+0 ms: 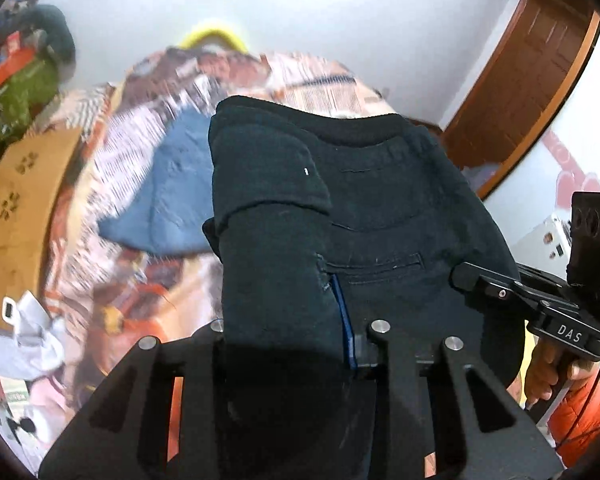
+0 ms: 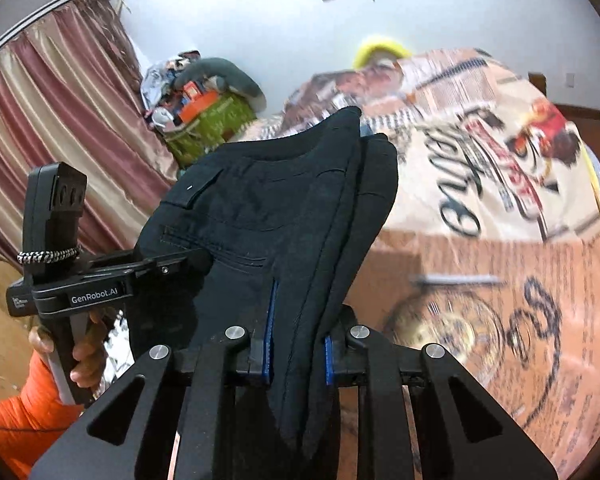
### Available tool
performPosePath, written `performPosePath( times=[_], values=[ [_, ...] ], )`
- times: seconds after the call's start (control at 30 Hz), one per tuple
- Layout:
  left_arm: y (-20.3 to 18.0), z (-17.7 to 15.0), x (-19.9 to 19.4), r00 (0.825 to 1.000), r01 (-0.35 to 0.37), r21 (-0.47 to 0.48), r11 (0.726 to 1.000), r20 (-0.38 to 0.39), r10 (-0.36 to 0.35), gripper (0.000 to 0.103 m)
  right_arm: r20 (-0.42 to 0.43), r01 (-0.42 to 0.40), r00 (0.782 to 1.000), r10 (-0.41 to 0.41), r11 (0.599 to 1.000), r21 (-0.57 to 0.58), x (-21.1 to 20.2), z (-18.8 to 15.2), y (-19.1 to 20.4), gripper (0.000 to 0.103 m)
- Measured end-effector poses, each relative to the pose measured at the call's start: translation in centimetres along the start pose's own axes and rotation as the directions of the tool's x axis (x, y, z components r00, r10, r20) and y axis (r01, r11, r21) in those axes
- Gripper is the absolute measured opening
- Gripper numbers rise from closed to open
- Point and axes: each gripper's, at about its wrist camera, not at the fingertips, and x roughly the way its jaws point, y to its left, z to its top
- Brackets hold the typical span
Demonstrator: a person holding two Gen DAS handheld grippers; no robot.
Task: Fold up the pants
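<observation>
Pants [image 1: 380,200] between both claws, seemingly above the bedspread [image 2: 500,260]

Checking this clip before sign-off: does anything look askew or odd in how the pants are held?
The dark pants hang bunched between both grippers, one flap folded over unevenly on the left gripper's side. Nothing looks damaged.

Evenly, softly lit indoors; no hard shadows or glare. Heavy motion blur across the printed bedspread [image 2: 500,184] and clutter behind. Strong fisheye bending, dark vignetted corners. Black pants [image 1: 380,200] sharp but nearly detailless.
</observation>
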Motion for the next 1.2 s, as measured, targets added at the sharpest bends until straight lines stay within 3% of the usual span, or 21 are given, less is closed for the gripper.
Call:
performPosePath(
  times=[0.33, 0.57, 0.97, 1.2],
  values=[
    [6.3, 5.7, -1.1, 0.994, -0.01, -0.041, 0.999, 0.11, 0.014, 0.031, 0.079, -0.03, 0.996, 0.034, 0.998, -0.049, 3.8, 5.3, 2.0, 0.016],
    [10.6, 8.6, 2.1, 0.991, -0.042, -0.065, 0.997, 0.123, 0.05, 0.031, 0.087, -0.038, 0.995, 0.042, 0.998, -0.04, 9.2, 8.1, 2.3, 0.016],
    [18.5, 11.8, 13.4, 0.998, -0.059, -0.117, 0.991, 0.015, 0.061, 0.031, -0.021, -0.013, 1.0, 0.014, 0.999, 0.047, 20.7, 10.1, -1.5, 0.016],
    [21.6, 11.0, 21.1, 0.99, -0.094, -0.135, 0.986, -0.12, 0.077, 0.032, -0.119, 0.074, 0.99, -0.07, 0.997, 0.025, 25.5, 9.4, -3.2, 0.016]
  ],
)
